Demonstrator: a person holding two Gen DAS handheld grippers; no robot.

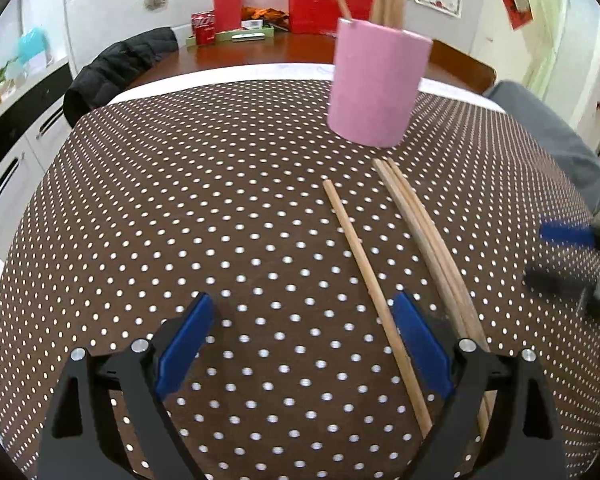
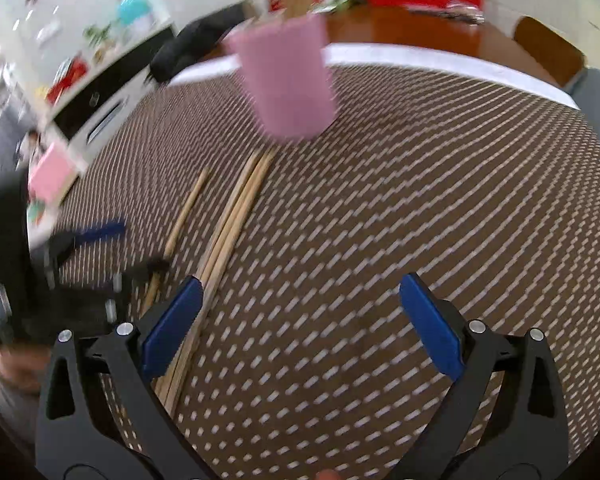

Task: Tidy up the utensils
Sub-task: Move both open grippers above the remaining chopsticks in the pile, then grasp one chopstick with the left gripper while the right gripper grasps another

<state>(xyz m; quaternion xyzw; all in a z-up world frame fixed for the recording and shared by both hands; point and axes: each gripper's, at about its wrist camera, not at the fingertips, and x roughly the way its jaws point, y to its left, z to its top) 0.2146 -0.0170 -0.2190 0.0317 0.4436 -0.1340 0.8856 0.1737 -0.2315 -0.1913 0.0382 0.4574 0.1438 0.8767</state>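
Note:
A pink cup (image 1: pixel 376 84) stands on the polka-dot tablecloth with several wooden chopsticks upright in it; it also shows blurred in the right wrist view (image 2: pixel 288 80). One loose chopstick (image 1: pixel 364 264) lies on the cloth, with a bundle of three chopsticks (image 1: pixel 428 240) to its right; the bundle shows in the right wrist view (image 2: pixel 236 216). My left gripper (image 1: pixel 304 312) is open and empty, its right finger between the single chopstick and the bundle. My right gripper (image 2: pixel 300 292) is open and empty, the bundle beside its left finger; it shows blurred at the left wrist view's right edge (image 1: pixel 568 256).
Brown polka-dot tablecloth (image 1: pixel 180 208) covers the table. Beyond it are a black jacket on a chair (image 1: pixel 116 68), red bags and boxes (image 1: pixel 320 4) on a wooden table, and a grey cushion (image 1: pixel 548 136) at right. A cabinet (image 1: pixel 12 136) stands at left.

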